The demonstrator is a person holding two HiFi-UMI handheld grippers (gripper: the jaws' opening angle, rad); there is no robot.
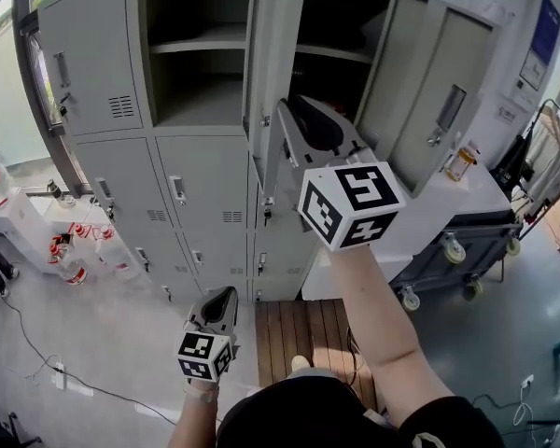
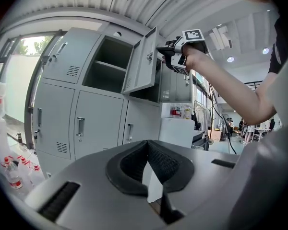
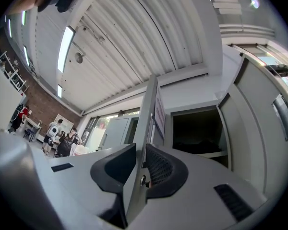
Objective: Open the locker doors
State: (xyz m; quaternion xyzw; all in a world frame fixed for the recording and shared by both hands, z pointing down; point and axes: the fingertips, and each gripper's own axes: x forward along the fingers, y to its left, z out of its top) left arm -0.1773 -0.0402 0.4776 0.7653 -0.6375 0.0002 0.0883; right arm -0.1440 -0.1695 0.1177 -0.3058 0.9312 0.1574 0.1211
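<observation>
1. The right gripper (image 1: 294, 119) is seen clamped on the free edge of the top-middle door (image 1: 273, 54) of the lockers (image 1: 205, 185). In the right gripper view the door panel (image 3: 146, 119) runs up between the two pads, which are pressed to either face just above the lock (image 3: 142, 179)
2. The left gripper (image 1: 222, 297) is held low, well apart from the lockers and pointed toward the lower rows. In its own view its jaws are closed tip to tip (image 2: 146, 145) with nothing between them
3. That door is stood out from the cabinet front, edge-on to the head view, and the shelved compartment behind it is exposed. From the left gripper view the same door (image 2: 143, 61) is seen swung part of the way out, with the right gripper (image 2: 162, 51) at its edge
4. The step in hand is judged to be the swinging open of this top-middle door. The top-right compartment is already open, its doors (image 1: 453, 101) folded back to the right
5. The top-left door (image 1: 84, 63) and the lower doors (image 1: 201, 189) are shut, so most of the task is judged to be left
6. For the next move, the door would need to be carried round on its hinge in an arc rather than pulled straight, then let go once it is wide. A closed door's handle would then have to be taken, most likely by the idle left gripper
</observation>
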